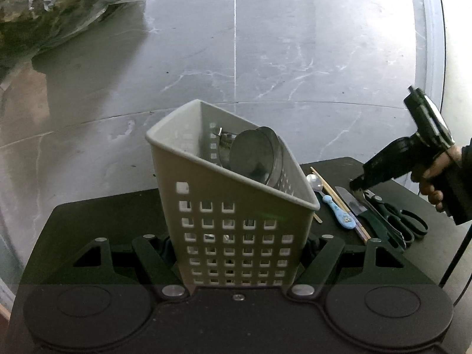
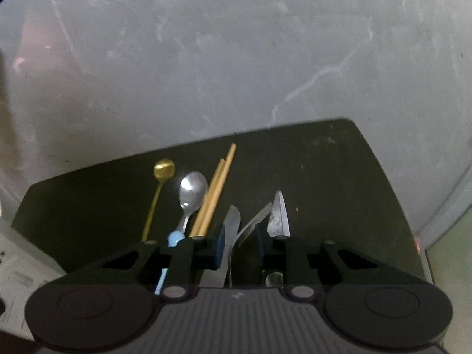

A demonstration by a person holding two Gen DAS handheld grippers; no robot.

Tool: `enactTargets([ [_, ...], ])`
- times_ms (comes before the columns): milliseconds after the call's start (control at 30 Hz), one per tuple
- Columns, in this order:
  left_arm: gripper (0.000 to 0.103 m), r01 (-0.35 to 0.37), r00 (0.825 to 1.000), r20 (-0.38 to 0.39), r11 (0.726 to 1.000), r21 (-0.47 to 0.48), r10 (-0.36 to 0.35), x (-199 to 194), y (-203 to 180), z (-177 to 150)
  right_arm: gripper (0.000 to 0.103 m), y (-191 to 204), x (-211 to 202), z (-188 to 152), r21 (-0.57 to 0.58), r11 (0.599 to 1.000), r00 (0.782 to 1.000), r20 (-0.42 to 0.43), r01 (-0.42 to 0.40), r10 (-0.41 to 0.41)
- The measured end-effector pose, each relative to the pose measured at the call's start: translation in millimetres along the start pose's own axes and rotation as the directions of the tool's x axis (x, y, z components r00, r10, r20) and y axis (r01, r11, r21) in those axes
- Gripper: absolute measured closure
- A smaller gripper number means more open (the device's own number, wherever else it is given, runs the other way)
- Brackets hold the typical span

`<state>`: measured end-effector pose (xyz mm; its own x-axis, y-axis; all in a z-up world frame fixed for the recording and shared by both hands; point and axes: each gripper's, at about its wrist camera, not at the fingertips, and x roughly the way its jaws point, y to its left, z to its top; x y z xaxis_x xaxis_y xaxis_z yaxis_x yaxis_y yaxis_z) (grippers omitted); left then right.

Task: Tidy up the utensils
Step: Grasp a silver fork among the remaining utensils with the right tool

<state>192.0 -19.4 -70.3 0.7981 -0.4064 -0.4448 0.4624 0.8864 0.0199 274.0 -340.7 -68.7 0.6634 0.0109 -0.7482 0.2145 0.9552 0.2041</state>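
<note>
L gripper (image 1: 236, 244) tight on basket (image 1: 233, 206) — R gripper (image 2: 239, 246) part-open astride knife (image 2: 228, 236)

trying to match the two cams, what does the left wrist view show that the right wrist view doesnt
Only the left wrist view: the basket clamped in the left gripper, the scissors' handles, the plastic bag. Only the right wrist view: the gold spoon, scissor blades. Both: silver spoon, chopsticks, knife, black table.
</note>
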Motion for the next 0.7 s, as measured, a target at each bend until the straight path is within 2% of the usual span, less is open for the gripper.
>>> enactTargets([
  [233,0.027,0.001,1.0,0.003,1.0,0.001,-0.001,-1.4,-1.0,-2.6,0.09,2.4,3.2,-4.1,0.083,0.996,0.999,-0.014,0.041,-0.04],
  [433,0.027,0.012,1.0,0.006,1.0,0.003,-0.012,-1.7,2.0,-3.1,0.098,-1.2,3.2,-6.4,0.215,0.976,0.999,0.0,0.04,-0.04],
  [533,0.027,0.022,1.0,0.006,1.0,0.008,-0.022,-1.5,4.0,-3.1,0.1,3.4,-9.6,-12.1,0.243,0.969,0.998,0.036,0.04,-0.05],
  [700,0.027,0.044,0.999,0.008,0.999,0.02,-0.044,-1.3,8.5,-3.5,0.101,10.5,-36.4,-23.6,0.292,0.956,0.995,0.097,-0.006,-0.024],
])
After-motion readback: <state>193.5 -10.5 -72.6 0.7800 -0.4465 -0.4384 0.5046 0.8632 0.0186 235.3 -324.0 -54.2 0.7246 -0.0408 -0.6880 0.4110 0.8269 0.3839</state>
